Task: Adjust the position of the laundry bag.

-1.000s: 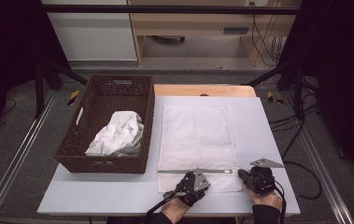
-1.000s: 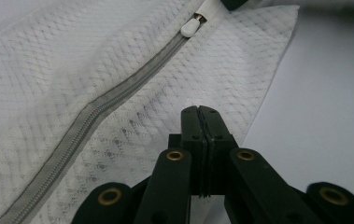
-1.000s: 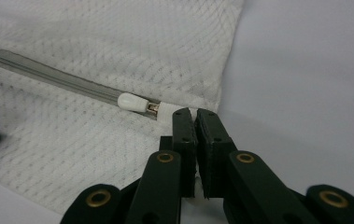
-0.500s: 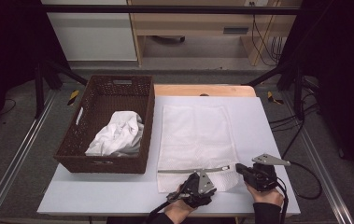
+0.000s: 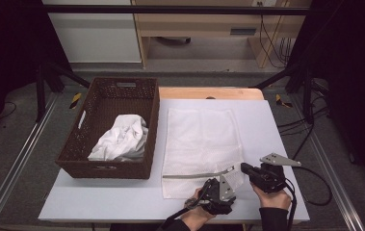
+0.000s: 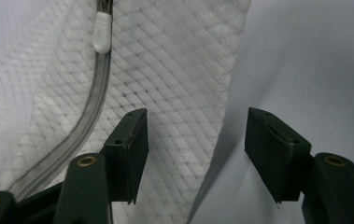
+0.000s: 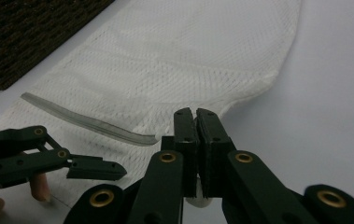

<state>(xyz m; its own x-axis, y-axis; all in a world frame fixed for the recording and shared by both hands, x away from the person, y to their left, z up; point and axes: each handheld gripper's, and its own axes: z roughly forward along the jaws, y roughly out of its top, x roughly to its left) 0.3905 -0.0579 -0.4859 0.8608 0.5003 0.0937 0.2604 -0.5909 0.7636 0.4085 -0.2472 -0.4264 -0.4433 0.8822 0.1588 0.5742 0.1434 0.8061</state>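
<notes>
Left tongs (image 6: 195,156): jaws wide, just been opening; mesh bag's near corner lies between them, pads not pressing it.
Right tongs (image 7: 195,116): clamped on the bag's near right edge.
Mesh bag (image 5: 202,139): one, flat on the counter (image 5: 98,204), long axis running away from the person; grey zipper (image 5: 197,174) crosses its near end.
Basket (image 5: 74,149): one, just left of the bag, holding one crumpled white cloth (image 5: 120,139).
Open room: bare counter right of the bag and along the near edge.
</notes>
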